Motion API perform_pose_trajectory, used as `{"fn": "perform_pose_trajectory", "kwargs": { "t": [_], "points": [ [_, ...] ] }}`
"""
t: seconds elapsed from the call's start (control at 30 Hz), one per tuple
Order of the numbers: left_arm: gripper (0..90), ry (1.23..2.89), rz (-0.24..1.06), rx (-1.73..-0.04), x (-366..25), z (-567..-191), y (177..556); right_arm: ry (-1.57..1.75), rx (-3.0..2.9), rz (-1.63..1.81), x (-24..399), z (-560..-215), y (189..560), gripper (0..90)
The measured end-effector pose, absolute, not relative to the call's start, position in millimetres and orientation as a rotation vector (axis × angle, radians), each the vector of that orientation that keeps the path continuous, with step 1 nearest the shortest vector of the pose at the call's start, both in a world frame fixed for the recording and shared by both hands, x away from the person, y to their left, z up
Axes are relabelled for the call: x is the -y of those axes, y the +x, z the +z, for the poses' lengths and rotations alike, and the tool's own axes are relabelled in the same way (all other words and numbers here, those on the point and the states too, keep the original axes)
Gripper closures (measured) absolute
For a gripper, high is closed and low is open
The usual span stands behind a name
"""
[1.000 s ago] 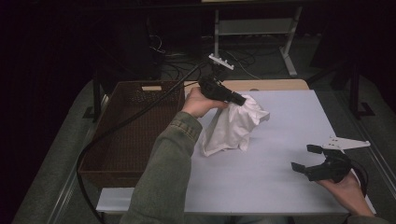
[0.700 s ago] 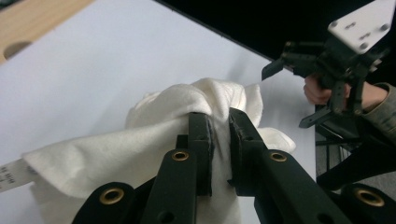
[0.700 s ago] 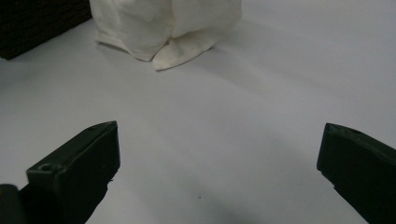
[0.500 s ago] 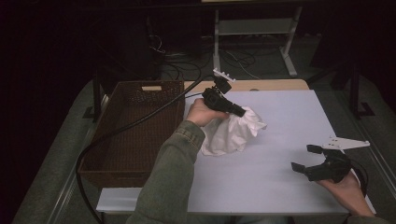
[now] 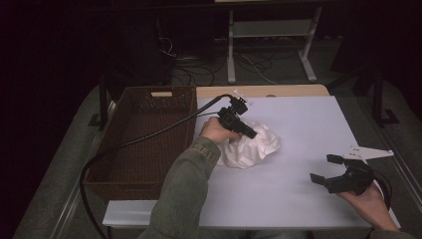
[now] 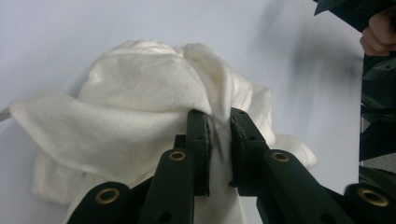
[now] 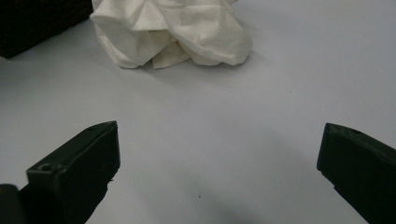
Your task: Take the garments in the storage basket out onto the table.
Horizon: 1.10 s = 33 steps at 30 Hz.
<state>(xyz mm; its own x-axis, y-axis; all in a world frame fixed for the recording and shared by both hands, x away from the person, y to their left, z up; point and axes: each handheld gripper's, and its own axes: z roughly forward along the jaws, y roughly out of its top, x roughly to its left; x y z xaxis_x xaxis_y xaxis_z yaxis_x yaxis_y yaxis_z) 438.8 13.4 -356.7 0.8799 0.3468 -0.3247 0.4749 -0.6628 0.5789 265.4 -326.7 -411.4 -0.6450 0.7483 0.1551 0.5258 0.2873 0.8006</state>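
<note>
A crumpled white cloth (image 5: 256, 147) lies bunched on the pale table (image 5: 303, 117), left of centre. My left gripper (image 5: 251, 134) points down into its top. In the left gripper view a fold of the cloth (image 6: 140, 93) is pinched in the narrow gap of the left gripper (image 6: 219, 116); its jaws have just eased apart slightly with the fabric still between them. My right gripper (image 5: 323, 168) rests open near the table's front right, with nothing between its fingers. From the right gripper (image 7: 219, 140) the cloth (image 7: 177, 28) is seen farther off.
A dark brown wicker basket (image 5: 139, 94) stands along the table's left side, right beside the cloth; its corner (image 7: 28, 23) appears in the right gripper view. A black cable (image 5: 149, 139) trails from the left gripper over the basket. Bare table lies between the cloth and my right gripper.
My left hand has come down with the cloth, which hung in the air before and now sits bunched on the table. The right hand has kept still.
</note>
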Motion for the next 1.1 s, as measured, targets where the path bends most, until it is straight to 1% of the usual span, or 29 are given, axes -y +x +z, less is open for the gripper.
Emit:
{"fn": "perform_pose_trajectory", "kwargs": {
  "t": [0.07, 0.1, 0.13, 0.17, 0.3, 0.4, 0.47, 0.57, 0.7, 0.77, 0.8, 0.9, 1.1],
  "points": [
    [72.8, 2.369, -0.225, -0.598, -12.9, -356.2, 437.3, 1.17, -2.31, 1.284, 326.6, -411.5, 265.4, 0.0],
    [69.5, 2.368, -0.22, -0.606, -12.8, -355.6, 436.6, 1.169, -2.31, 1.281, 326.6, -411.6, 265.4, 0.0],
    [64.4, 2.367, -0.229, -0.617, -13.3, -354.3, 436.3, 1.17, -2.31, 1.278, 326.7, -411.8, 265.7, 0.0],
    [59.0, 2.36, -0.258, -0.63, -13.8, -353.1, 436.1, 1.173, -2.311, 1.277, 326.9, -412.0, 265.9, 0.0],
    [42.9, 2.32, -0.32, -0.626, -16.6, -344.3, 432.1, 1.174, -2.309, 1.28, 326.8, -411.8, 265.7, 0.0],
    [33.6, 2.28, -0.398, -0.622, -19.8, -335.7, 430.8, 1.171, -2.312, 1.278, 326.6, -412.0, 265.9, 0.0],
    [27.9, 2.255, -0.422, -0.612, -21.4, -329.6, 429.3, 1.172, -2.311, 1.279, 326.5, -411.9, 265.6, 0.0],
    [15.5, 2.233, -0.388, -0.592, -22.8, -320.2, 423.6, 1.169, -2.309, 1.28, 326.5, -411.2, 264.6, 0.0],
    [4.7, 2.216, -0.322, -0.535, -26.0, -305.3, 414.7, 1.172, -2.307, 1.282, 326.4, -411.3, 264.3, 0.0],
    [0.6, 2.195, -0.303, -0.52, -28.4, -296.6, 410.9, 1.177, -2.304, 1.285, 326.0, -411.3, 264.0, 0.0],
    [0.0, 2.188, -0.289, -0.517, -29.9, -292.3, 409.1, 1.179, -2.304, 1.285, 326.0, -411.3, 264.0, 0.0],
    [0.0, 2.171, -0.254, -0.526, -36.6, -280.7, 405.6, 1.173, -2.302, 1.285, 326.1, -411.3, 264.0, 0.0],
    [0.0, 2.194, -0.194, -0.522, -55.3, -267.4, 401.8, 1.176, -2.299, 1.287, 326.2, -411.2, 263.8, 0.0]
  ]
}}
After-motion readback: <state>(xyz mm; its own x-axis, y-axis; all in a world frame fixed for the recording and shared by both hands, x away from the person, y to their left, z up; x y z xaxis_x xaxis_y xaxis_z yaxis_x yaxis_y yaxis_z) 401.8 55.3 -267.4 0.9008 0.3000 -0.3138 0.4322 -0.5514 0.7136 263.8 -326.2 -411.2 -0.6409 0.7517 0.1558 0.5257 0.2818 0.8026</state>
